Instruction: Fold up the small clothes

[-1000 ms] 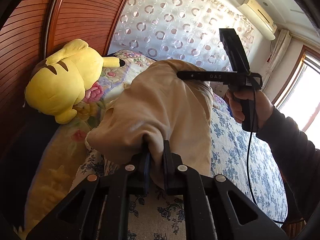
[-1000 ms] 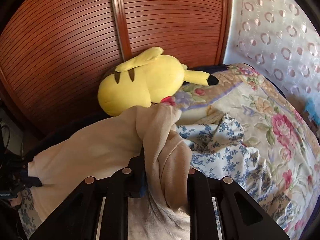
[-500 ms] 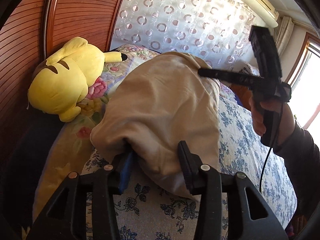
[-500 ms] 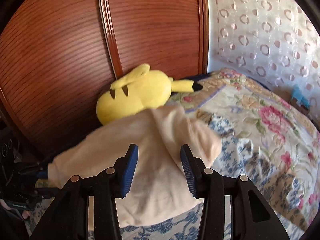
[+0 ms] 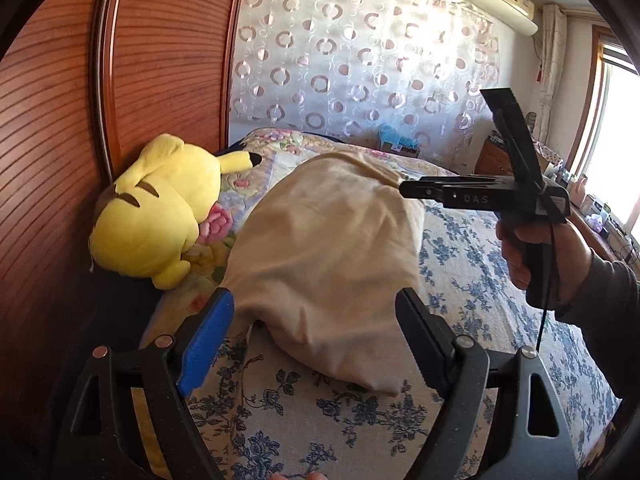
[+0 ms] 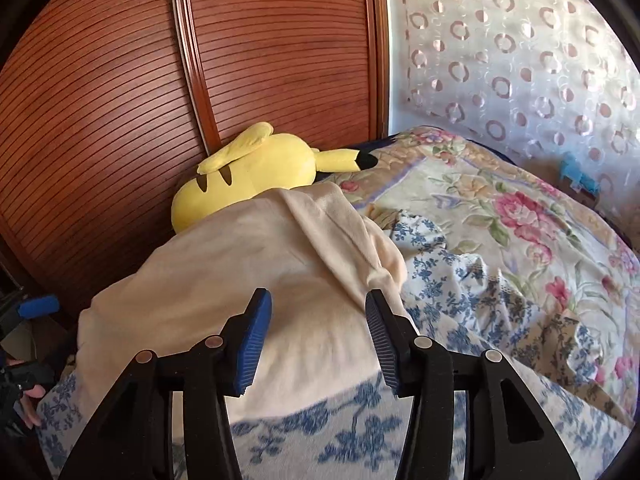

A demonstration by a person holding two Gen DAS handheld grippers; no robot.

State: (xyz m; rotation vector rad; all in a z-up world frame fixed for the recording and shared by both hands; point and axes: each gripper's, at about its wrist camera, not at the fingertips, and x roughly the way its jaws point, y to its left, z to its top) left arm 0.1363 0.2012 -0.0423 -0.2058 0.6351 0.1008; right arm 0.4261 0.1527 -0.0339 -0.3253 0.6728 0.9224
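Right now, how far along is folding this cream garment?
Done: the cream garment lies doubled over on the blue-flowered sheet. In hand: nothing; the left gripper and right gripper are opening, pads clear of it. Left: it looks bunched, so probably smoothing or another fold.

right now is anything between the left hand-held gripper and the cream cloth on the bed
Nothing visible. The left hand-held gripper has its jaws opening around the near edge of the cream fabric garment, which lies on the blue floral bedsheet. The yellow plush toy sits off to one side, against the wooden headboard.
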